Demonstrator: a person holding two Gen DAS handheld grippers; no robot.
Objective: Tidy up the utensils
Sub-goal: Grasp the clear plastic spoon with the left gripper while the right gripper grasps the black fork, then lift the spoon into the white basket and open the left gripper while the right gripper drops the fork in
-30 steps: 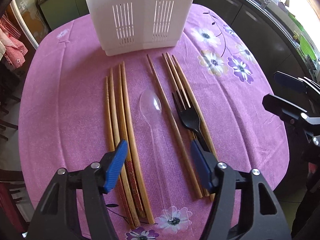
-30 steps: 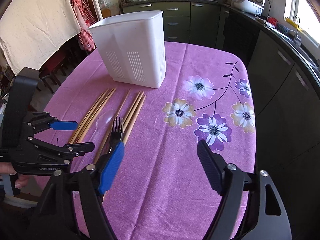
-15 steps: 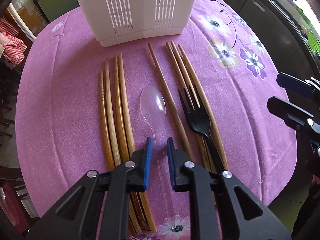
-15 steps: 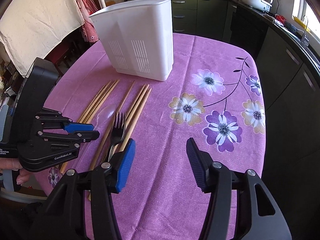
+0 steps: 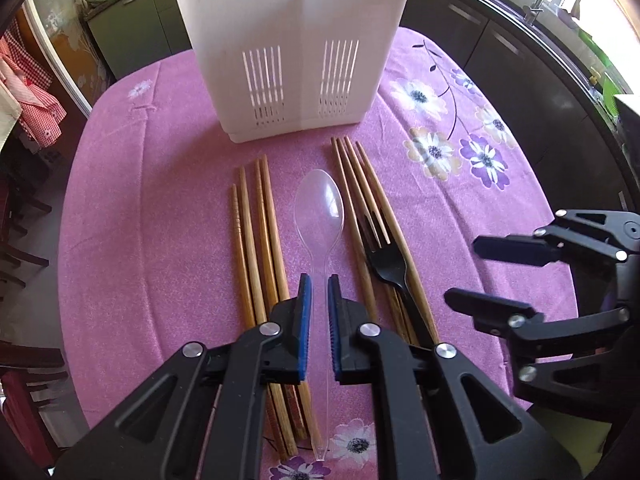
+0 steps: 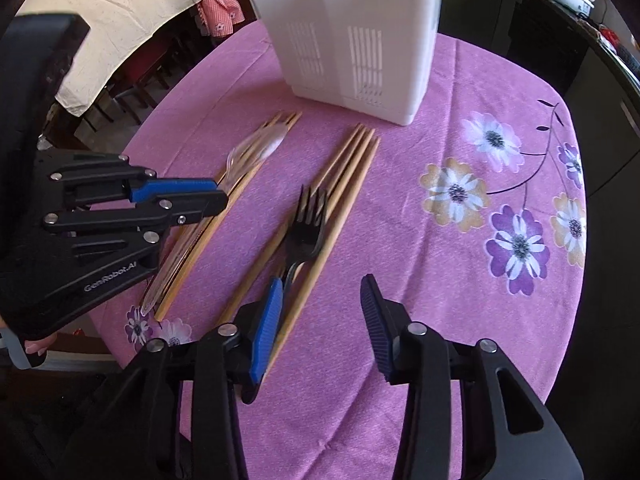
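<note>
- Left gripper [image 5: 317, 280]: blue pads are seen closed in on the thin handle of the clear spoon [image 5: 319, 208]; the grip is judged to be clamped on the handle. In the right wrist view the spoon bowl appears raised off the cloth and blurred.
- Right gripper [image 6: 322, 292]: jaws are held apart, nothing between them; it is placed over the handle end of the black fork [image 6: 306, 224], near side of the white caddy [image 5: 292, 52].
- Fork is laid on top of the right-hand chopsticks [image 5: 362, 184], tines pointed toward the caddy.
- Left-hand chopsticks [image 5: 256, 220] are laid just beside the spoon, tips also toward the caddy, short of its base.
- Caddy is stood upright at the far end of the purple tablecloth [image 5: 152, 200]; its compartments cannot be seen from either view.
- Step in hand (judged): spoon to be carried to the caddy and dropped in.
- Handling note: the handle is thin and slick, so the clamp should be kept firm; the spoon should be lifted above the caddy rim before being tipped upright.
- Caution: the neighbouring chopsticks should not be dragged by the pads.
</note>
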